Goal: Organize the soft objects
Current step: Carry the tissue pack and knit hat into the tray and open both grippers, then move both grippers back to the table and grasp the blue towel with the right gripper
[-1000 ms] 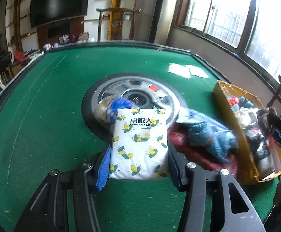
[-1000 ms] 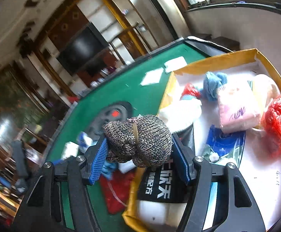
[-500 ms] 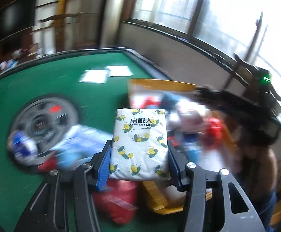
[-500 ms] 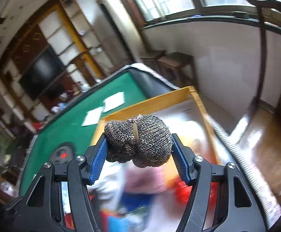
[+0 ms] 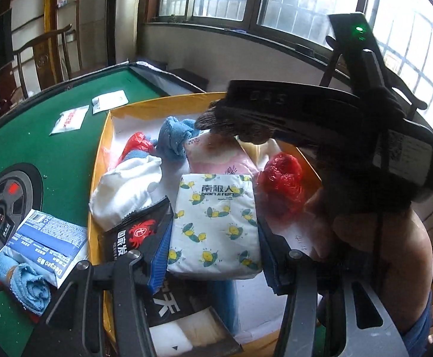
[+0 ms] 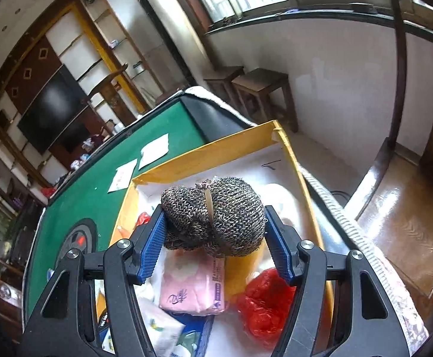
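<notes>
My left gripper (image 5: 213, 232) is shut on a white tissue pack with a yellow bee print (image 5: 215, 223) and holds it over the yellow box (image 5: 100, 154). My right gripper (image 6: 213, 238) is shut on a grey knitted bundle tied with a band (image 6: 216, 211) above the far part of the same box (image 6: 204, 148). In the left wrist view the right gripper (image 5: 320, 125) reaches in from the right with the bundle (image 5: 231, 125). The box holds a pink pack (image 6: 192, 285), a red plastic bag (image 5: 282, 178), a blue cloth (image 5: 175, 136), a white cloth (image 5: 127, 187) and black packets (image 5: 136, 232).
The box sits at the right edge of a green felt table (image 5: 53, 154). A blue-white pack (image 5: 47, 244) and a blue towel (image 5: 29, 285) lie left of the box. Two white sachets (image 5: 91, 110) lie further back. A round black hub (image 5: 5, 205) marks the table's middle.
Both grippers swung from the table's middle to above the yellow box, each keeping its load. The right gripper moved toward the box's far end.
</notes>
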A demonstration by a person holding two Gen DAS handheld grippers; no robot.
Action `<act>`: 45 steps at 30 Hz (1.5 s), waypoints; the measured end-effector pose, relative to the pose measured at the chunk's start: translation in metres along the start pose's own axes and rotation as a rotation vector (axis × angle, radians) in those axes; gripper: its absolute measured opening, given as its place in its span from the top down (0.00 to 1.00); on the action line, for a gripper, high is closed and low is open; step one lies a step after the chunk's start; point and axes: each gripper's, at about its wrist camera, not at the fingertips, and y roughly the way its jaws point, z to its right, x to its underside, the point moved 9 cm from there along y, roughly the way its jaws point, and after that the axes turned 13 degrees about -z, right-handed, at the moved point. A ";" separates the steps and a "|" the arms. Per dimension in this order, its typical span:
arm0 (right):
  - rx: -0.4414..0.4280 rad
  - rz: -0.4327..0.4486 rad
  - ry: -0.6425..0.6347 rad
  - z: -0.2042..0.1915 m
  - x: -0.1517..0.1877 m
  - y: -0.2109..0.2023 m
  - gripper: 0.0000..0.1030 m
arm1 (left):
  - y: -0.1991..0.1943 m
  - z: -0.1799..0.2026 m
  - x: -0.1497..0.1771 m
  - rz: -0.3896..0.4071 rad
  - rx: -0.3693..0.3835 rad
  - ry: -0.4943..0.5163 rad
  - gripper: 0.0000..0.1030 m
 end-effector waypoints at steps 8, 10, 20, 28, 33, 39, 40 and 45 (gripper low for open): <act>0.009 0.054 -0.002 -0.002 -0.001 -0.009 0.30 | -0.002 0.010 0.008 -0.017 0.074 -0.002 0.47; 0.006 0.077 0.007 0.000 -0.003 -0.013 0.29 | -0.004 0.012 0.011 -0.022 0.085 -0.002 0.46; -0.062 0.149 0.002 -0.003 -0.005 -0.033 0.29 | -0.030 0.012 0.025 0.003 0.114 -0.003 0.46; -0.116 0.179 -0.045 -0.020 0.000 -0.039 0.29 | -0.076 -0.041 0.036 0.092 0.111 -0.089 0.46; -0.123 0.183 -0.073 -0.026 0.004 -0.039 0.29 | -0.095 -0.098 0.054 0.133 0.057 -0.182 0.46; -0.126 0.218 -0.094 -0.031 0.006 -0.045 0.29 | -0.111 -0.212 0.086 0.209 -0.177 -0.397 0.46; -0.117 0.232 -0.098 -0.034 0.008 -0.048 0.29 | -0.113 -0.228 0.091 0.214 -0.230 -0.434 0.47; -0.224 0.135 -0.196 -0.100 0.045 -0.047 0.29 | -0.117 -0.277 0.107 0.209 -0.339 -0.555 0.47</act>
